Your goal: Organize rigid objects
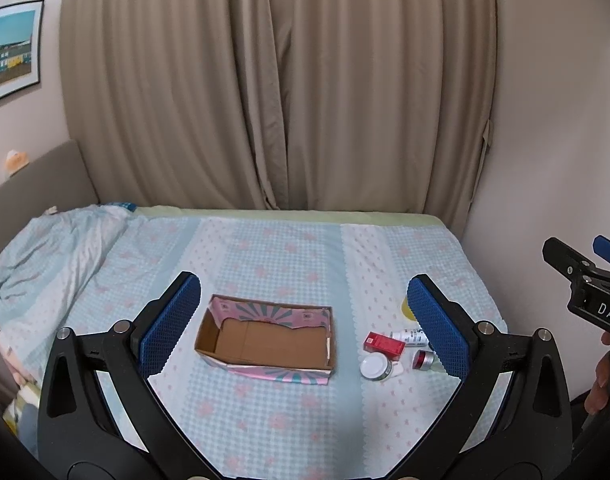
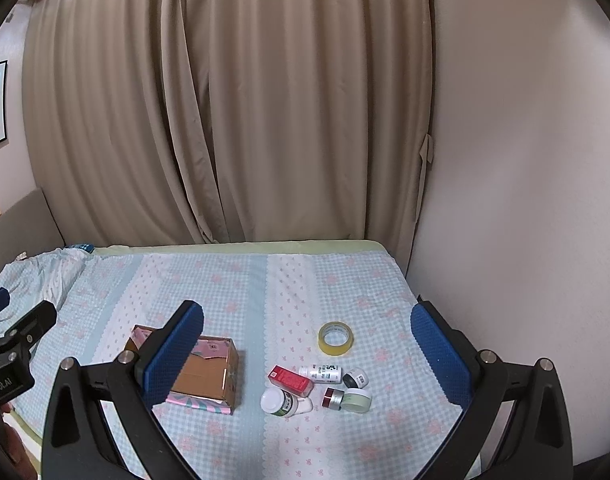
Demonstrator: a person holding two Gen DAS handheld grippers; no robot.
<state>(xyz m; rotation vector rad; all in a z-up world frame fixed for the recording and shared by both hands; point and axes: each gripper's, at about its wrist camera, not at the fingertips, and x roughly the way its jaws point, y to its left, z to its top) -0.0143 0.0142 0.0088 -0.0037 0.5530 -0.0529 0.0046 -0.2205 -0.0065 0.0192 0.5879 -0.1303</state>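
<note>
A home bedroom: a bed with a flowered checked sheet, beige curtains along its far edge, a padded headboard, a framed picture.

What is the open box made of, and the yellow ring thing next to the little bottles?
The open box looks like cardboard: matte brown inside, pink printed paper outside, torn edges. The yellow ring seems to be a roll of glossy plastic tape, see-through yellowish around a paper core.
</note>
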